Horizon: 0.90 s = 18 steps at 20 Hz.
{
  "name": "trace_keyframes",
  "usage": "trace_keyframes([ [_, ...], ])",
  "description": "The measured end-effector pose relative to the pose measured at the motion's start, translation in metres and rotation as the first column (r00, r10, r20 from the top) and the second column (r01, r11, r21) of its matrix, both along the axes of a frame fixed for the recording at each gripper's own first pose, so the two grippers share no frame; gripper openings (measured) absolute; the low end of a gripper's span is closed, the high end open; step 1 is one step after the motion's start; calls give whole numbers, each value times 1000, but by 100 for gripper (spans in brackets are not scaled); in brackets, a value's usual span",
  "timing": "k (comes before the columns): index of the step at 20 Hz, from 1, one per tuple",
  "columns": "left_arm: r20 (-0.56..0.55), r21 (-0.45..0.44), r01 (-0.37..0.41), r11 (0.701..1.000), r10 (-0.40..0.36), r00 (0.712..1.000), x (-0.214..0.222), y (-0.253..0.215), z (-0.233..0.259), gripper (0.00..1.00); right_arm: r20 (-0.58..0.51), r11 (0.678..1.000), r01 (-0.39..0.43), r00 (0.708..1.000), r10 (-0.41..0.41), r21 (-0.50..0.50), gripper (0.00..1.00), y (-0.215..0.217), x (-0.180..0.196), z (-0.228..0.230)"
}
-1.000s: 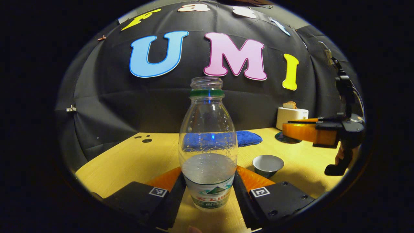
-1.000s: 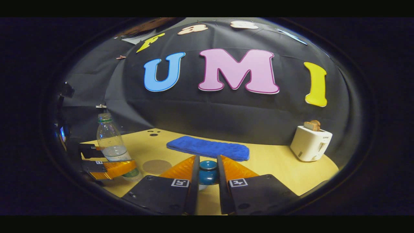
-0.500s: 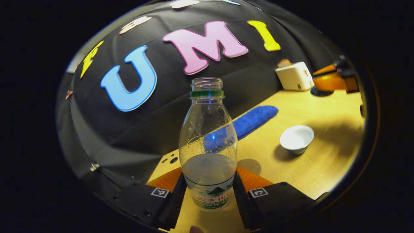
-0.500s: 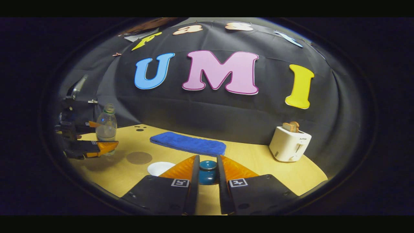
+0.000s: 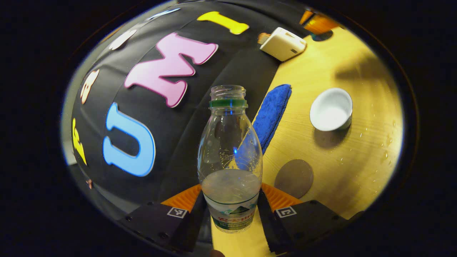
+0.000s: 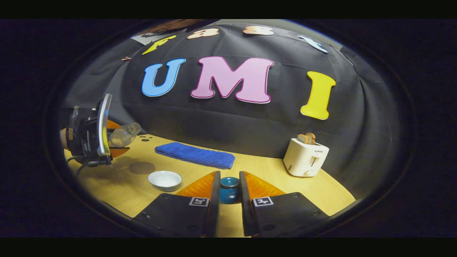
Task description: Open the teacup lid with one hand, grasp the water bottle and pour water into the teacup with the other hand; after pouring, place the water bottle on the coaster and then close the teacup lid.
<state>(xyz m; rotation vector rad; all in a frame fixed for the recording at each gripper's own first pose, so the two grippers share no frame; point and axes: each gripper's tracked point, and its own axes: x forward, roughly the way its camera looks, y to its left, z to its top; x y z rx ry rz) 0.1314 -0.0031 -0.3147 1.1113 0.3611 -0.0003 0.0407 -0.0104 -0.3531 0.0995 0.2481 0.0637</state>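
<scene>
Tilted further since half a second ago: left gripper (image 5: 231, 210) has rolled the bottle (image 5: 230, 157) over, so in the left gripper view the table (image 5: 357, 150) now stands steeply on edge. From the right gripper view the bottle (image 6: 123, 135) lies near horizontal in the air, mouth pointing right, up beside the left gripper (image 6: 93, 132) and above the table's left end.

Left jaws: closed narrow on the bottle's lower body, both fingers pressed against the label band. Bottle uncapped, water pooled in the lower third.

Right jaws: nearly closed, pinching the lid (image 6: 229, 190) by its blue knob, one finger on each side. Lid held off the cup.

Cup (image 5: 331, 109), white, open, upright on the table; in the right gripper view the cup (image 6: 165, 179) sits left of the right gripper (image 6: 229, 200). Whether it holds water, cannot tell. Droplets on the wood right of it.

Coaster (image 5: 294, 177), round, brown, bare, near the cup, not touching. Cloth (image 5: 271, 114), blue, lies along the back. Toaster (image 6: 305, 161) at the right rear.
</scene>
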Motion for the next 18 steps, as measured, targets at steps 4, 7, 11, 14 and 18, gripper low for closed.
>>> trace_keyframes([
  [4, 0, 168, 62, 984, -63, 998, 14, -3, 6, 74, -5, 1000, 11, 1000, -11, -13, 30, -9, -3, -2],
  [7, -5, 243, 84, 966, -85, 996, 18, -4, 5, 75, -2, 1000, 19, 1000, -19, -18, 34, -13, -4, -1],
  [11, -6, 335, 120, 935, -126, 992, 26, -6, 5, 75, -1, 999, 26, 1000, -26, -26, 35, -17, -5, -1],
  [14, -11, 398, 144, 906, -152, 988, 31, -7, 5, 74, -2, 999, 26, 1000, -26, -32, 30, -19, -7, -2],
  [18, -18, 466, 168, 869, -180, 984, 36, -6, 5, 74, -1, 999, 33, 999, -33, -31, 30, -22, -8, -1],
])
